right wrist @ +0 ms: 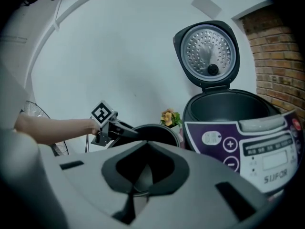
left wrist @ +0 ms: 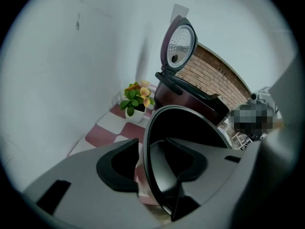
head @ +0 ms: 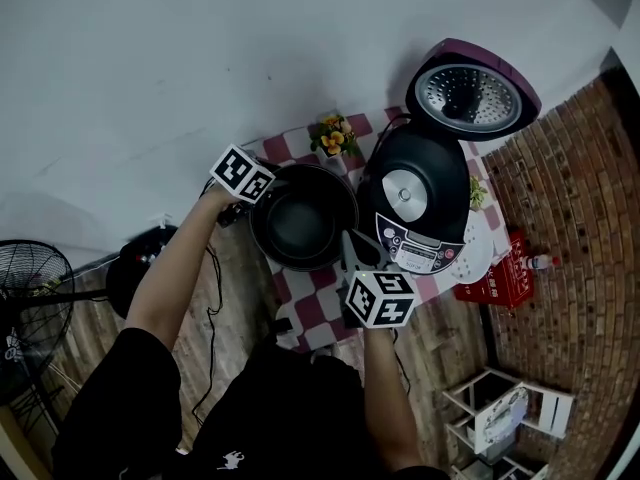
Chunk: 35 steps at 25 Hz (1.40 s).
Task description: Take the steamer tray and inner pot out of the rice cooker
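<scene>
The person's left arm stretches forward, its left tongs [head: 250, 208] tilted down at the side of the inner pot [head: 303, 223] away from the rice cooker [head: 420, 198]. Their jaws stand wide apart astride the rim, not pressing it. The right forearm is held in closer, and the right tongs [head: 355, 253] are shut tight with their tips by the pot's cooker-side rim. The dark pot sits upright on the checked table [head: 312, 313], just beside the cooker, whose lid [head: 470, 93] stands open. A flower pot [head: 335, 136] stands near the cooker's back, and a red crate [head: 495, 280] lies on its other side.
</scene>
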Tool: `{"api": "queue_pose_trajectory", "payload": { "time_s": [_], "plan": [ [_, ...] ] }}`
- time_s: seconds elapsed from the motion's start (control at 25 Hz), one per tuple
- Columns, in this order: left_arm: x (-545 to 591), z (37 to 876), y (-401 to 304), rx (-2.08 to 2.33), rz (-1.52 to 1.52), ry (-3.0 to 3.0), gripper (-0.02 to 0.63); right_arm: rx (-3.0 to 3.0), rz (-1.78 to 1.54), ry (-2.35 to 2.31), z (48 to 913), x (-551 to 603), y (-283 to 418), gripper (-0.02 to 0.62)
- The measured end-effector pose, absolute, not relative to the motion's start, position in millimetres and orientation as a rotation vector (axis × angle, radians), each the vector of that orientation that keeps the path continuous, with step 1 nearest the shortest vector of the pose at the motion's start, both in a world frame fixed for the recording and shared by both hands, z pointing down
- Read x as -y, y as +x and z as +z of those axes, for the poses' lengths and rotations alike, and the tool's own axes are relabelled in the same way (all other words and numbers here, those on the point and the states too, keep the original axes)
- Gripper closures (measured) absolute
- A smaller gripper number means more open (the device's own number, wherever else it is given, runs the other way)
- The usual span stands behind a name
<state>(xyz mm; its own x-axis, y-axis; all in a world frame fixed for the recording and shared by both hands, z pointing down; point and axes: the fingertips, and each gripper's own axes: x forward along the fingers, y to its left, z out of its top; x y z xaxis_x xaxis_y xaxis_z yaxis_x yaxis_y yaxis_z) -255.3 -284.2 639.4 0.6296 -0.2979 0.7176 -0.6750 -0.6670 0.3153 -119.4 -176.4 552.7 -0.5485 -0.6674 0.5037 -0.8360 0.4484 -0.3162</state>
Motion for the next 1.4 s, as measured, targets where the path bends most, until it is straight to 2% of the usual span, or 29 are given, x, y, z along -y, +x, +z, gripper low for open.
{"api": "queue_pose_trajectory", "payload": {
  "time_s": [0.08, 0.28, 0.36, 0.6, 0.96, 1.4],
  "plan": [
    [278, 631, -259, 0.795, 0.831, 2.288, 0.399, 2.433, 0.753, 1.236, 547, 170, -119, 0.594],
    [254, 590, -270, 0.958, 0.739, 2.347, 0.367, 2.507, 0.644, 1.147, 526, 149, -105, 0.594],
    [243, 572, -273, 1.039, 0.707, 2.365, 0.396, 2.524, 0.614, 1.155, 518, 141, -92, 0.594],
    [209, 532, -275, 1.256, 0.673, 2.369, 0.428, 2.564, 0.567, 1.166, 497, 122, -57, 0.594],
    [127, 475, -241, 1.543, 0.457, 2.348, 0.601, 2.591, 0.488, 1.313, 471, 79, 13, 0.594],
    [27, 435, -170, 1.671, 0.303, 2.375, 0.603, 2.603, 0.317, 1.424, 426, 10, 92, 0.594]
  ]
}}
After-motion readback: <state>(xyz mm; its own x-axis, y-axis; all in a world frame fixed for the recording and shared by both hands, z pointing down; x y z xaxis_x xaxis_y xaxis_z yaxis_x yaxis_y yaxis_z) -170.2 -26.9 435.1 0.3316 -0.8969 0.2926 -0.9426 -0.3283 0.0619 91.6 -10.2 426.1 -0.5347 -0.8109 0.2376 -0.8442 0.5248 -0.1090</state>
